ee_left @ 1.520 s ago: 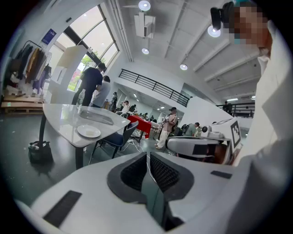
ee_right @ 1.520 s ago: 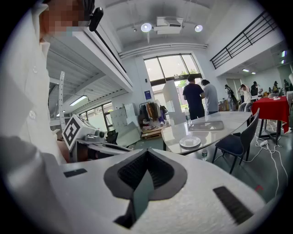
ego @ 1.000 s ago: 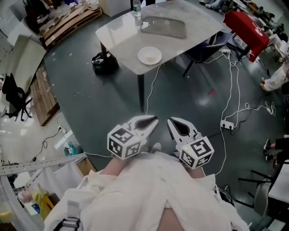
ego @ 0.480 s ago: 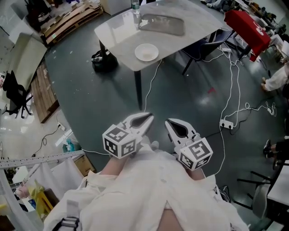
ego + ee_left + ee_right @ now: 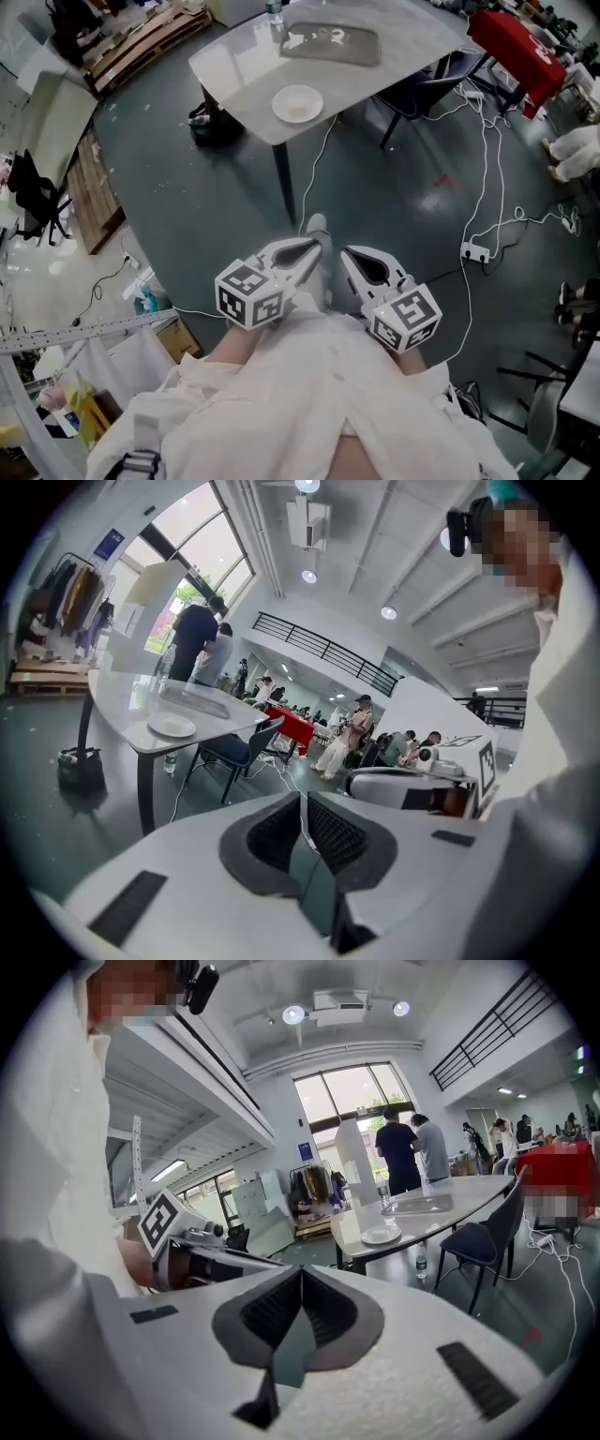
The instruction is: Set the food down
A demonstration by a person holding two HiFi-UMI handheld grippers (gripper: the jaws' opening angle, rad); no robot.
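Both grippers are held close to my body, above the grey floor, well short of the table. My left gripper [image 5: 317, 247] [image 5: 302, 801] is shut with nothing between its jaws. Beside it, my right gripper [image 5: 350, 256] [image 5: 300, 1274] is also shut and empty. No food shows in either gripper. Ahead stands a white table [image 5: 234, 70] [image 5: 112, 705] [image 5: 450, 1208]. A white plate [image 5: 297, 103] [image 5: 172, 727] [image 5: 381, 1235] sits near its front corner, and a flat grey tray [image 5: 330, 44] lies behind it. A bottle [image 5: 274, 11] stands at the far edge.
A black bag [image 5: 214, 127] lies on the floor by the table leg [image 5: 284, 183]. A dark chair [image 5: 422, 89] stands at the table's right. White cables [image 5: 487, 169] run to a power strip [image 5: 475, 251]. Wooden pallets [image 5: 89, 202] lie at the left. People stand beyond the table [image 5: 412, 1152].
The table and plate have drifted up and left in the head view, and a shoe tip has come forward between the grippers. Both grippers stay shut, held together.
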